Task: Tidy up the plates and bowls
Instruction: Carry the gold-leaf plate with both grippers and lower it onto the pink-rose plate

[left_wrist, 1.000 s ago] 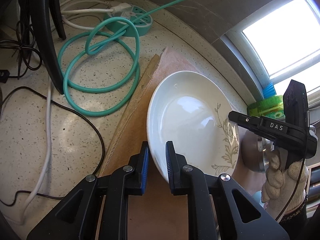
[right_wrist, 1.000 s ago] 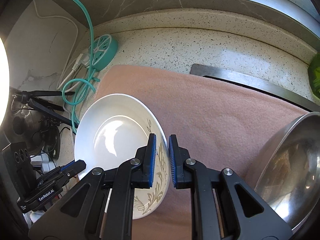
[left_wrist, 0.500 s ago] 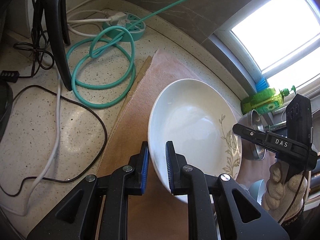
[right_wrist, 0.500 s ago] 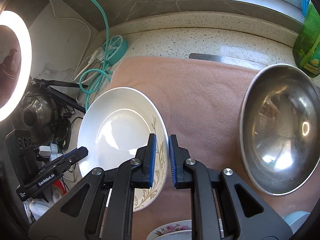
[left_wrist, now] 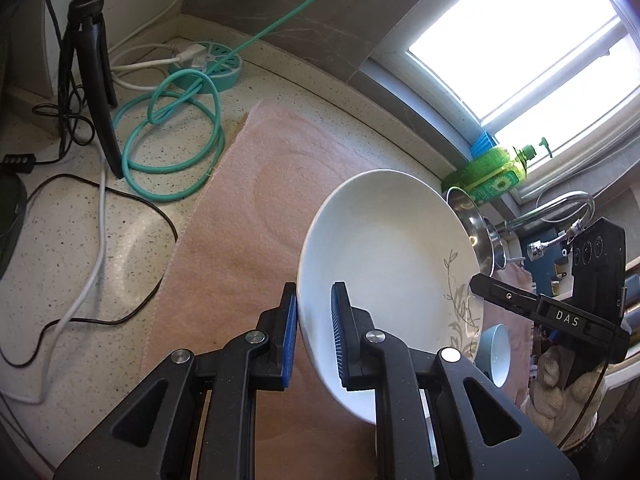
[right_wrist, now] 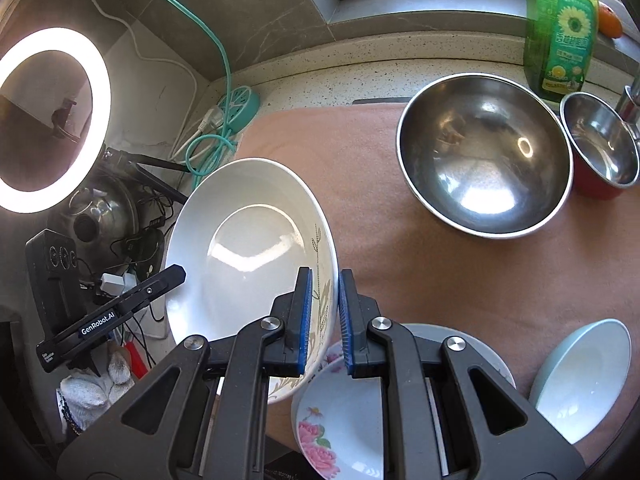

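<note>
Where the two views meet, the left gripper [left_wrist: 314, 334] and right gripper [right_wrist: 323, 322] each clamp opposite edges of the white plate with leaf print [right_wrist: 244, 240], which is held tilted above the pink mat [left_wrist: 240, 240] on the speckled surface [left_wrist: 60, 240]. Beneath the right gripper lies a floral plate [right_wrist: 340, 424], apparently atop a grey one, with a pale blue bowl [right_wrist: 580, 376] beside it. Farther off stand a large steel bowl [right_wrist: 484, 160], a small red-walled steel bowl [right_wrist: 600, 148] and a green detergent bottle [right_wrist: 560, 28].
</note>
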Tool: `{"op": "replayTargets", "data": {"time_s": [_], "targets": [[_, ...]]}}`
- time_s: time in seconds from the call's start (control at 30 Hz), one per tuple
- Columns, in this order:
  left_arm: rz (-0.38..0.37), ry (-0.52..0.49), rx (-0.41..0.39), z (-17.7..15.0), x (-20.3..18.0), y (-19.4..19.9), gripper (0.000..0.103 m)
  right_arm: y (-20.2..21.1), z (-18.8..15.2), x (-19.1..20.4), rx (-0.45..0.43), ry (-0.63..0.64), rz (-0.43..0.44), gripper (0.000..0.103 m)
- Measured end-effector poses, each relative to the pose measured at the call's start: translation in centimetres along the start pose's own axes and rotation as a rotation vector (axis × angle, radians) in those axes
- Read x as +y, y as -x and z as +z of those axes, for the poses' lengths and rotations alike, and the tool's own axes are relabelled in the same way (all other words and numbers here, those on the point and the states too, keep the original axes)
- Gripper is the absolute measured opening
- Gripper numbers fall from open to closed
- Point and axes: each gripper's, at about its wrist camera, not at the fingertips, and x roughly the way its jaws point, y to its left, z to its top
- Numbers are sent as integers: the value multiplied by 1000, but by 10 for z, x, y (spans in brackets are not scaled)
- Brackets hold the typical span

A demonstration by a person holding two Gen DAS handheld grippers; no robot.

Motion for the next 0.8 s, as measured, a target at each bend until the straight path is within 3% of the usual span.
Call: {"op": "replayTargets", "data": {"time_s": [0.37,0.8], "targets": [[-39,-98,72,-29,-44,-17,14,42,-62,-51,-23,-108,-26,13],[-55,-178,173,-62,-82,-43,14,57,-112,-94,-2,-217,-43,13]]}}
